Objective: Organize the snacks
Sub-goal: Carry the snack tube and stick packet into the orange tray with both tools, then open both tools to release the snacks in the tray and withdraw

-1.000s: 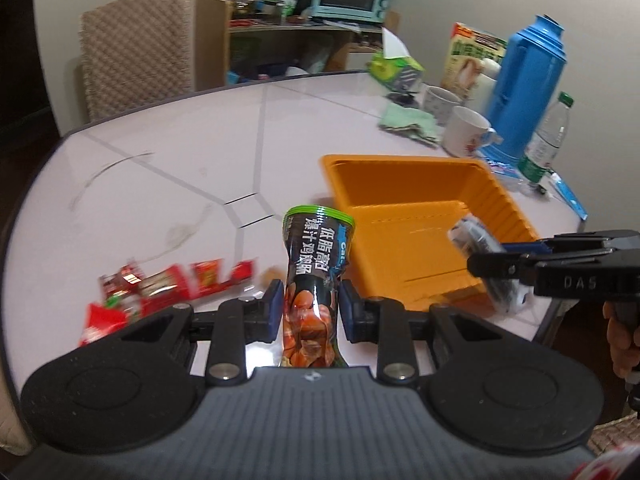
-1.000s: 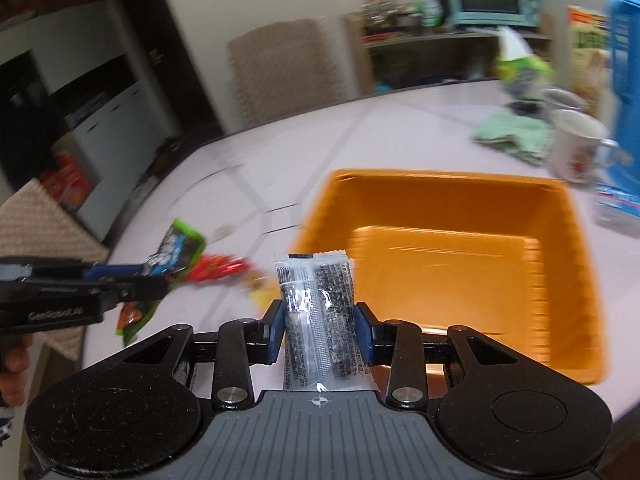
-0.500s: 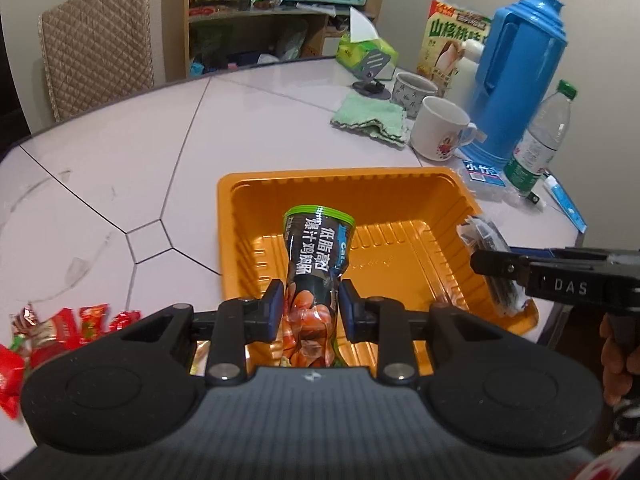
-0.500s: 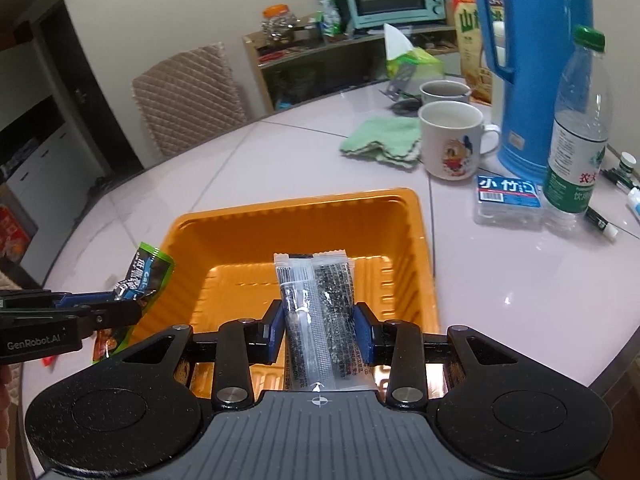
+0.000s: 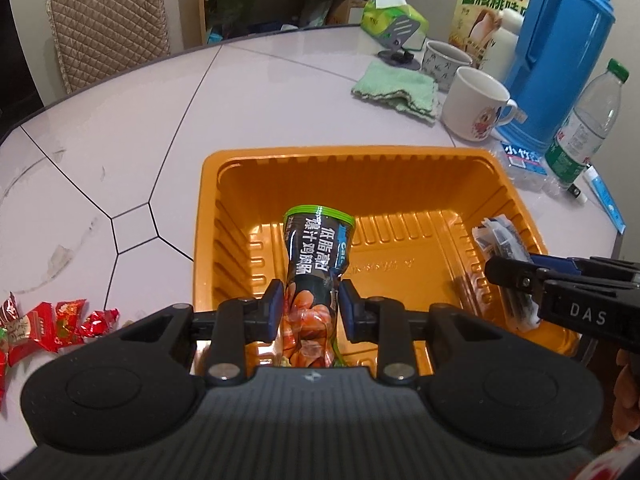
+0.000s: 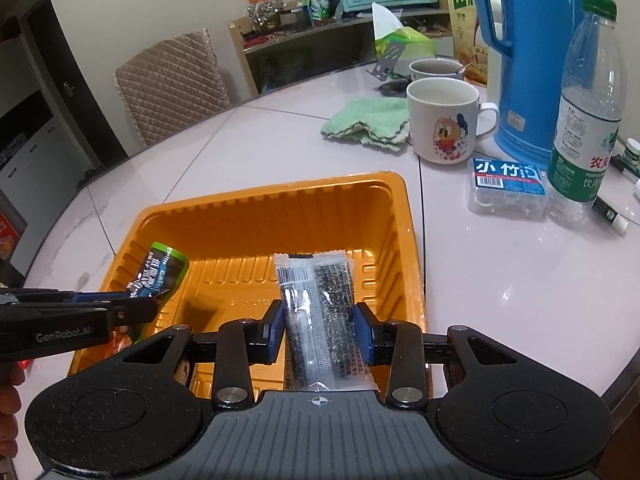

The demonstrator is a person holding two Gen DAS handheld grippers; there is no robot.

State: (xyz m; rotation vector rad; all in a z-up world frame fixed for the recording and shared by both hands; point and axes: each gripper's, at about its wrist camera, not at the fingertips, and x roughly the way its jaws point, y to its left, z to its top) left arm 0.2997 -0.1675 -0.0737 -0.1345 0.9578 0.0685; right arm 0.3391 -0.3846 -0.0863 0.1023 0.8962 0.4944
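My left gripper [image 5: 307, 312] is shut on a black and green snack packet [image 5: 316, 264] and holds it above the near left part of the orange tray [image 5: 348, 160]. My right gripper [image 6: 319, 330] is shut on a clear packet with black filling [image 6: 318, 312] above the tray's near right part [image 6: 404, 216]. Each gripper shows in the other's view: the right one [image 5: 516, 276] at the tray's right side, the left one [image 6: 136, 310] at its left side with the green packet [image 6: 160, 272]. Several red wrapped candies [image 5: 48, 326] lie on the table left of the tray.
Behind the tray are a green cloth [image 5: 396, 88], two mugs [image 6: 444, 120], a blue thermos [image 5: 560, 52], a water bottle [image 6: 588, 120], a small blue-labelled box [image 6: 508, 184] and a tissue box [image 5: 392, 16]. A padded chair [image 5: 108, 20] stands at the table's far edge.
Both grippers have moved forward over the orange tray with their packets and lowered toward it. The red candies have slid to the left edge of the left view.
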